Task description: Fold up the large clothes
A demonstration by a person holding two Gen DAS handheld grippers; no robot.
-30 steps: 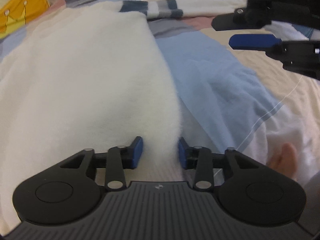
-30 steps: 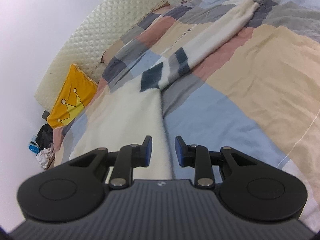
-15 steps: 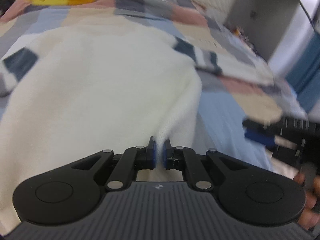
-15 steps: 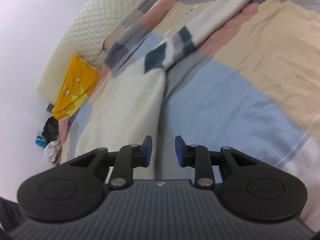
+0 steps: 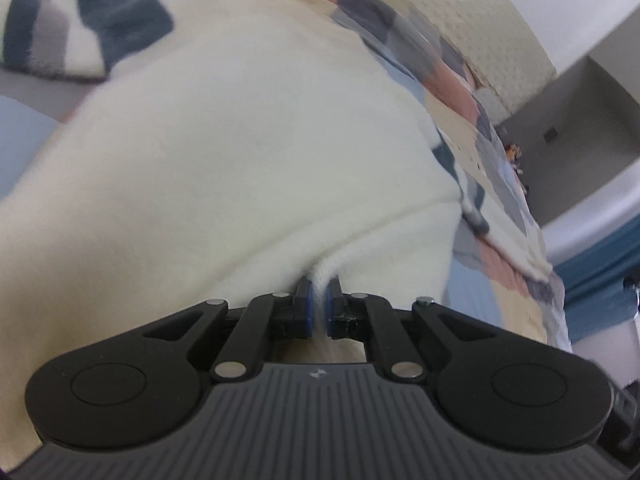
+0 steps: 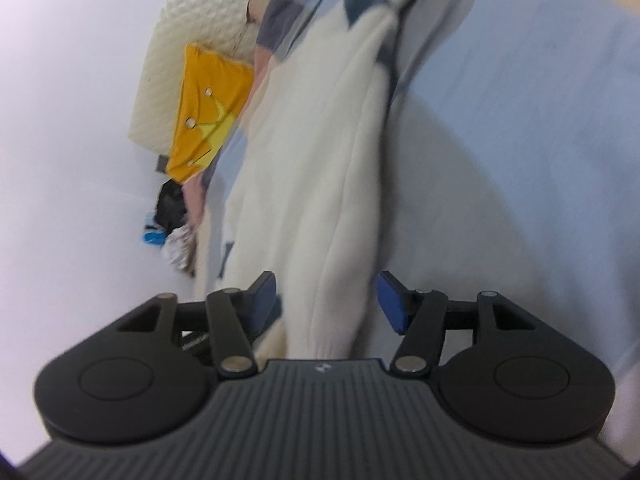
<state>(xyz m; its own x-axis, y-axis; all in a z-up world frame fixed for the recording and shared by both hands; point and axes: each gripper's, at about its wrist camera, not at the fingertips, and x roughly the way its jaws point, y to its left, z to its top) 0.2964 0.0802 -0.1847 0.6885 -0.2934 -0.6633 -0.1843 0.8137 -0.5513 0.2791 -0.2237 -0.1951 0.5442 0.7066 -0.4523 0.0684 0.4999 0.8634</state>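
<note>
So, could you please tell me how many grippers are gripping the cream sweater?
1: the left gripper pinches a fold of the cream sweater. The right gripper is open around its edge.

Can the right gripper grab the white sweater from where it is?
Probably yes. The right gripper is open, and a fold of the white sweater already lies between its blue pads. Nothing blocks it. The left gripper already pinches another part.

Left gripper point(image 5: 319, 300): blue pads point(image 5: 305, 307) were pressed nearly together, pinching a fold of the cream garment point(image 5: 240, 140). Right gripper point(image 6: 327, 300): jaws stood wide apart, the garment's edge lying between them.
</note>
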